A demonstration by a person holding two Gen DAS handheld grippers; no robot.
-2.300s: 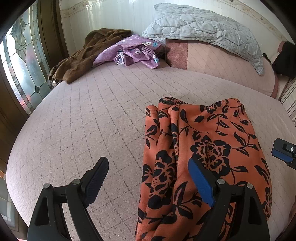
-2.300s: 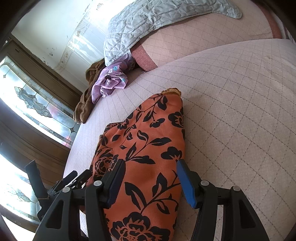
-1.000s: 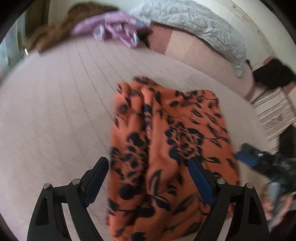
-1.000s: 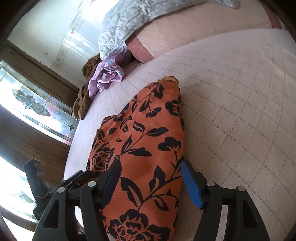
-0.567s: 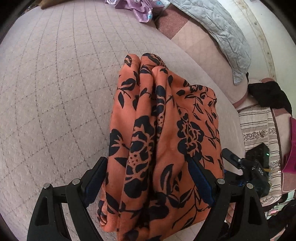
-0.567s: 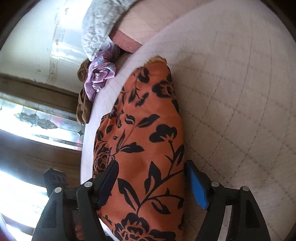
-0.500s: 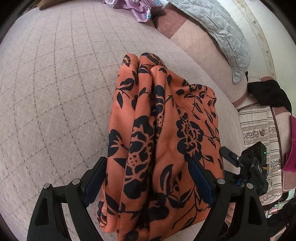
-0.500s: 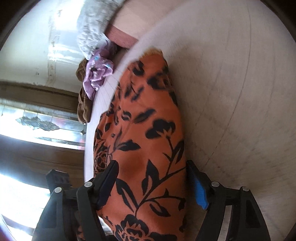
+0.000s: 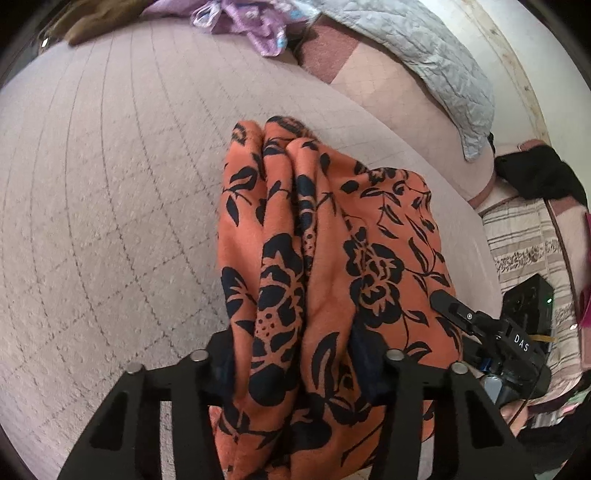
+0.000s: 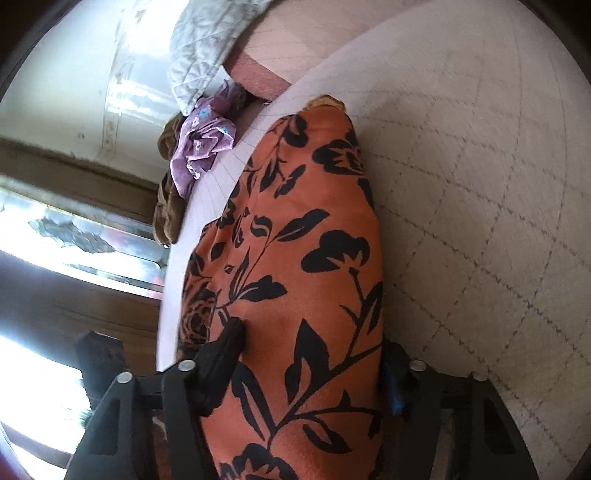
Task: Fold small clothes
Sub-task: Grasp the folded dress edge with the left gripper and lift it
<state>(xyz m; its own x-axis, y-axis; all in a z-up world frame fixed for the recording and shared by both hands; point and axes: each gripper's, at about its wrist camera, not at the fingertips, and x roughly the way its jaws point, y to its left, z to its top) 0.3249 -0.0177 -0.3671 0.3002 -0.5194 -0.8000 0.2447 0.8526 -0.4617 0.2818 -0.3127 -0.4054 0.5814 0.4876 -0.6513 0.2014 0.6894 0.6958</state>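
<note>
An orange garment with black flowers (image 9: 332, 229) lies folded lengthwise on the pink quilted bed (image 9: 110, 184). My left gripper (image 9: 293, 354) straddles its near left part. The jaws are closing, and the cloth bunches up between both fingers. In the right wrist view the same garment (image 10: 295, 221) fills the gap of my right gripper (image 10: 312, 358). Those jaws are closing too. The left finger (image 10: 231, 339) dents the cloth, and the blue-padded finger sits at the cloth's right edge. One right-gripper finger (image 9: 448, 304) shows at the garment's right side in the left wrist view.
A purple garment (image 9: 240, 22) and a brown one (image 9: 96, 22) lie at the far side of the bed, beside a grey quilted pillow (image 9: 424, 66). A striped cloth (image 9: 524, 236) and a black item (image 9: 535, 173) lie to the right. A stained-glass window (image 10: 74, 229) is at left.
Both grippers have come down onto the near end of the orange garment. Their jaws have narrowed around it, and the cloth now bunches between the left fingers.
</note>
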